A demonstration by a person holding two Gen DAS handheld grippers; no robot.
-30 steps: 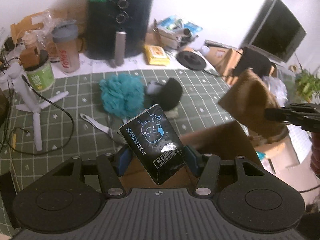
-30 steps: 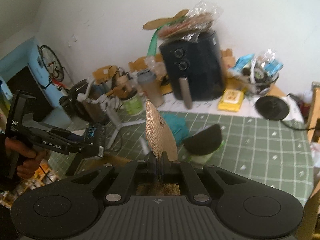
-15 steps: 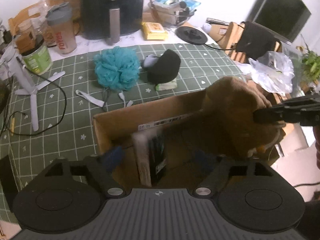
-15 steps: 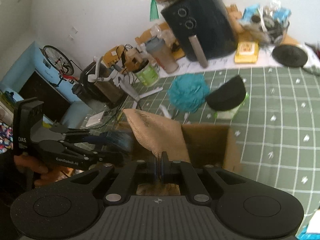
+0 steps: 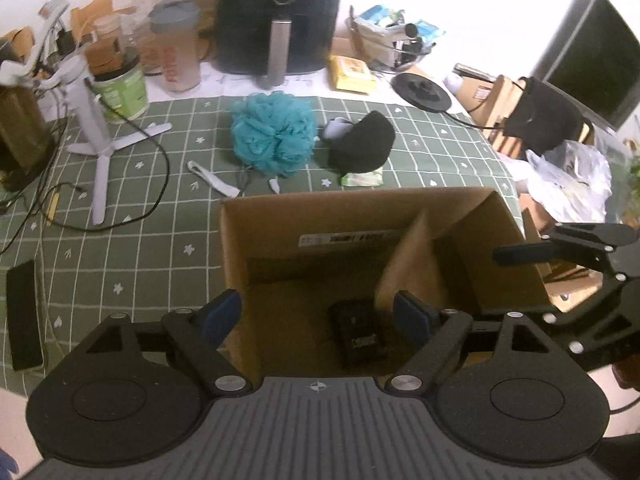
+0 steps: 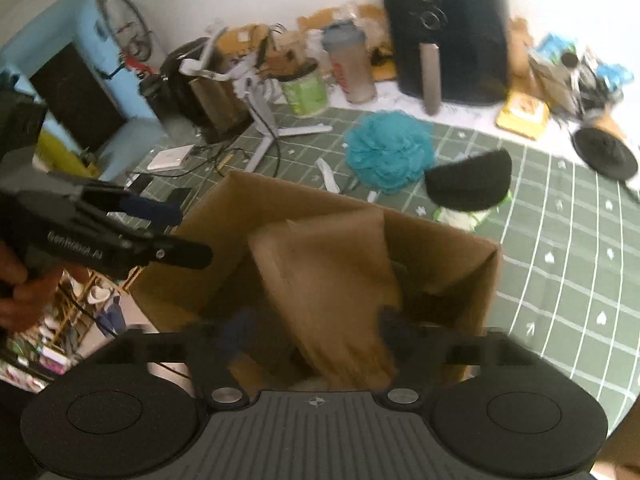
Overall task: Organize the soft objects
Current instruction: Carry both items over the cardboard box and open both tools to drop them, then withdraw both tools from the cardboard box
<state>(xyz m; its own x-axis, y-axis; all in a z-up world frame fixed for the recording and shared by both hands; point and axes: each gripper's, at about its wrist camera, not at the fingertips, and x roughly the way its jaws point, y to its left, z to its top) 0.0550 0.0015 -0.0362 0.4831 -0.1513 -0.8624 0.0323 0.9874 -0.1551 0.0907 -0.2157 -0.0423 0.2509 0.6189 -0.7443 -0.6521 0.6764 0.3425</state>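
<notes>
A green tablecloth with a white grid and small white hearts and stars covers the table, and an open cardboard box stands at its near edge. Everything else is placed from that box. Behind it on the cloth lie a teal bath pouf and, to the pouf's right, a black beanie resting partly on a pale green packet. Further back, against the white wall, stands a black air fryer with a grey-lidded shaker bottle and a green tub to its left. A white tripod stand with a trailing black cable sits left of the box. Right of the box, off the table, a dark monitor leans by the wall.

The left gripper hangs over the box with its blue pads spread wide and nothing between them; a black tissue pack lies on the box floor below. The right gripper, blurred, has its jaws opening, and a brown cloth hangs between them, inside the box; the pads do not appear to press it
</notes>
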